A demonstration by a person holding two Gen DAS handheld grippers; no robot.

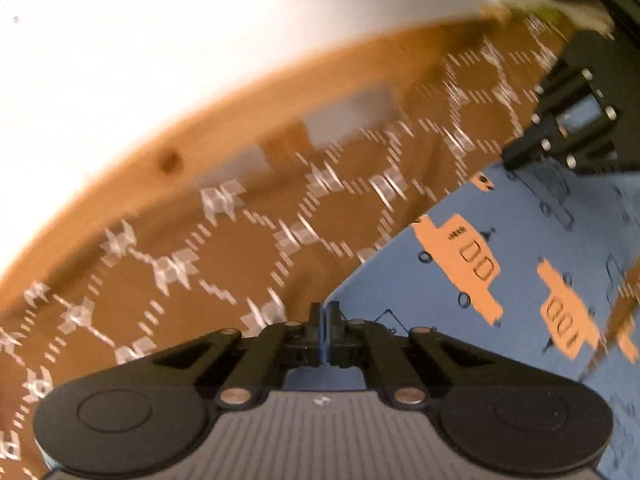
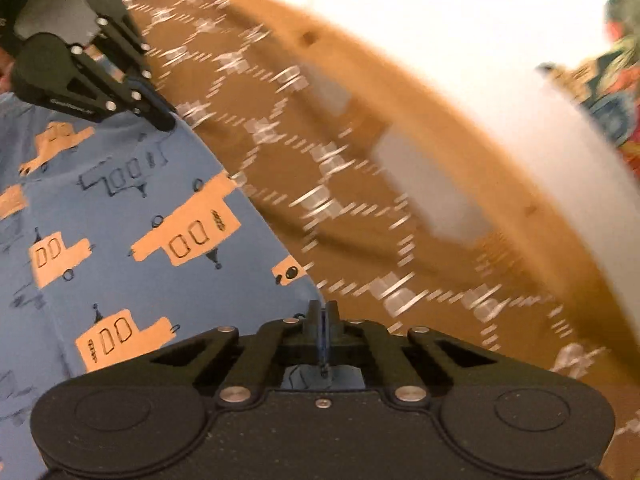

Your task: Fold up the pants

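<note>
The pants (image 1: 520, 256) are blue with orange truck prints and lie on a brown patterned cloth (image 1: 224, 248). My left gripper (image 1: 325, 312) is shut on the pants' edge at their left corner. My right gripper (image 2: 323, 312) is shut on the pants (image 2: 120, 220) at their right edge, with blue fabric pinched between the jaws. The right gripper also shows in the left wrist view (image 1: 516, 156) at the upper right, on the pants. The left gripper shows in the right wrist view (image 2: 166, 122) at the upper left, on the pants. Both views are motion-blurred.
The brown cloth (image 2: 360, 208) covers a wooden surface with a rim (image 1: 280, 92) along its far side. A white wall (image 1: 120, 40) lies beyond. A colourful object (image 2: 616, 92) sits at the far right.
</note>
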